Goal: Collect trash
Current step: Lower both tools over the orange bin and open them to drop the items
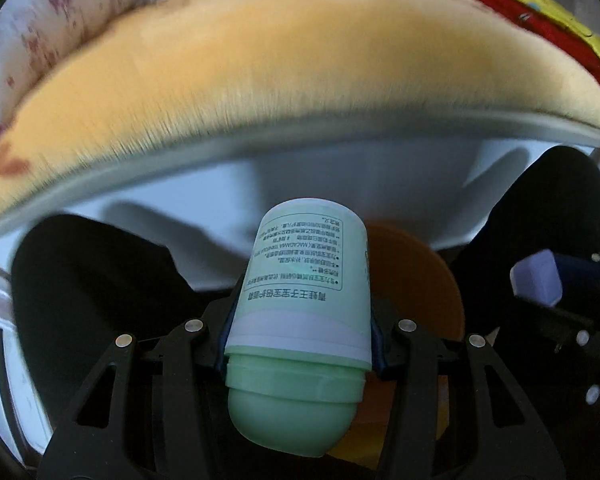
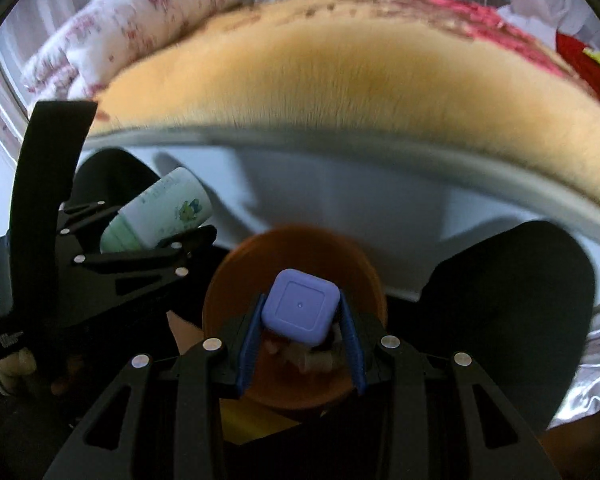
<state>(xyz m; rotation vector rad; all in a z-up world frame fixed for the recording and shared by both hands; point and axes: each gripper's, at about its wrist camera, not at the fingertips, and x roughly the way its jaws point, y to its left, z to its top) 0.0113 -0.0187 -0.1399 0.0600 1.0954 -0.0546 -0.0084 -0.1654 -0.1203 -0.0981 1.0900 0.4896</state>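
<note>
green bottle (image 1: 300,320) sits clamped in the left gripper (image 1: 300,344); the right gripper (image 2: 300,316) pinches a purple box (image 2: 300,306). both hang over the orange bin (image 2: 236,280) beside the bed's edge (image 2: 340,144), likely ready for dropping.

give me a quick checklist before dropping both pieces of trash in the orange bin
1. Left hand-held gripper has a firm hold on the green bottle: ok, fingers clamp its sides.
2. Right hand-held gripper holds the purple square box: ok, it sits between the blue pads.
3. Purple box is over the orange bin: ok, the bin mouth lies right beneath it.
4. Green bottle is over the bin: cannot tell, the bin shows behind and to its right.
5. Room left in the bin: ok, only some pale scraps show inside.
6. The two grippers are apart: ok, a gap shows between them.
</note>
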